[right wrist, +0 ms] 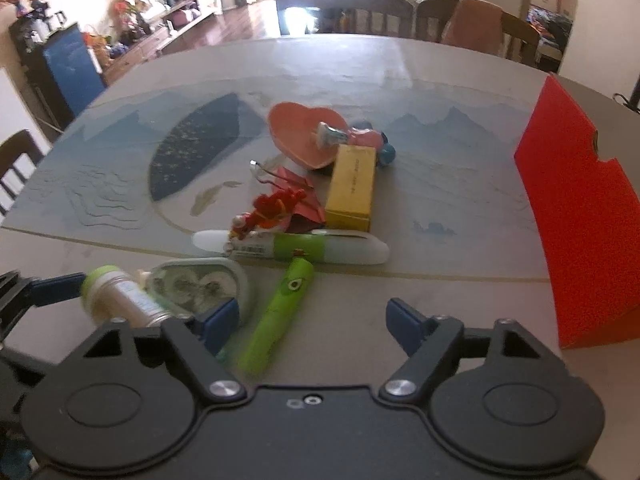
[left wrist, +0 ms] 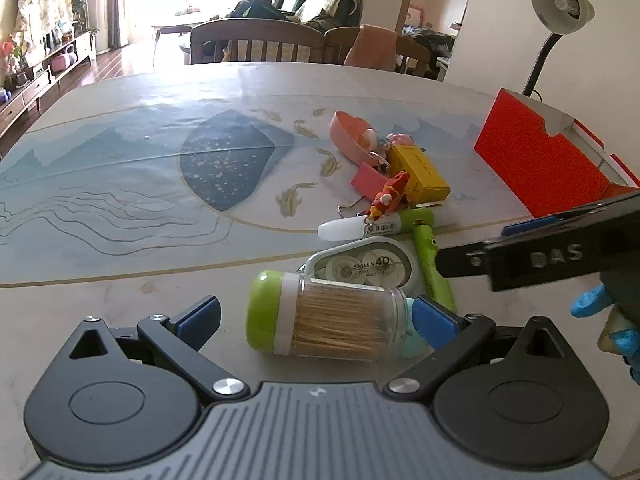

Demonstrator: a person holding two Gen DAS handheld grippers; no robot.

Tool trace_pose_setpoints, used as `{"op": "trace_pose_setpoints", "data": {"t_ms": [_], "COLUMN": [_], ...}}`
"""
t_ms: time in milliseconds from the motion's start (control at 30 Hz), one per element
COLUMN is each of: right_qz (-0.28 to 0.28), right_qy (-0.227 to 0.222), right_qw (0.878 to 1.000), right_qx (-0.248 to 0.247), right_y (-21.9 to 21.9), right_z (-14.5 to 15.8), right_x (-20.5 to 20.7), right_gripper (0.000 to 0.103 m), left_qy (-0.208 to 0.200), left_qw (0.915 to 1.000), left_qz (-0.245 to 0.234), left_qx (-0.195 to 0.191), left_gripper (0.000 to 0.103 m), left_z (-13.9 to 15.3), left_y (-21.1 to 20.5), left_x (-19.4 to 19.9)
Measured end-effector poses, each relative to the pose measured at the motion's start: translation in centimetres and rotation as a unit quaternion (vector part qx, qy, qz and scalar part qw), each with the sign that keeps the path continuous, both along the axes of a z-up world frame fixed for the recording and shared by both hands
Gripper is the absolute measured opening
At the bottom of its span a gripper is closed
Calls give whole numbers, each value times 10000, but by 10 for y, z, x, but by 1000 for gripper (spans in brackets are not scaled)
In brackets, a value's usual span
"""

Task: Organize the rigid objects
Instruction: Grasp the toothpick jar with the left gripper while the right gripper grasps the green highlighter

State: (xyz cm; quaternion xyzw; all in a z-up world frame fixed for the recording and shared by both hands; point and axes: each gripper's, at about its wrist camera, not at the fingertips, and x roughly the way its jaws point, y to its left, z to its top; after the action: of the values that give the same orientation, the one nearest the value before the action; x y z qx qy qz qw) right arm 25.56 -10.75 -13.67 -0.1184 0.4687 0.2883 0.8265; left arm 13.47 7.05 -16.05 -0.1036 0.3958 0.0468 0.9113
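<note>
Toothpick jar was seen lying crosswise, green cap leftward, between the left gripper and its wide-spread fingers; right gripper was held wide over the green marker.

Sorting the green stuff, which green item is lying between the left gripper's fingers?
The toothpick jar with the green cap, on its side; the green marker and green-banded pen lie farther off.
</note>
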Motion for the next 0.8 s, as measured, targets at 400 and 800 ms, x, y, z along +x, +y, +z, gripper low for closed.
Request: {"op": "trace_pose_setpoints", "data": {"t_ms": [400, 800], "right_qz": [-120, 141], "right_qy": [52, -240], "right_qw": [9994, 9989], "right_qx": [-327, -389], "right_y": [15, 23], "right_z": [-17, -14], "right_x": [4, -8], "right_gripper": [63, 25], "left_qy": [-68, -77], "left_qw": [10000, 9999], "left_qz": [24, 96], "left_qx": [37, 41], "left_gripper": [102, 87], "left_z": [-8, -9], "left_y": [1, -1], "left_x": [2, 3]}}
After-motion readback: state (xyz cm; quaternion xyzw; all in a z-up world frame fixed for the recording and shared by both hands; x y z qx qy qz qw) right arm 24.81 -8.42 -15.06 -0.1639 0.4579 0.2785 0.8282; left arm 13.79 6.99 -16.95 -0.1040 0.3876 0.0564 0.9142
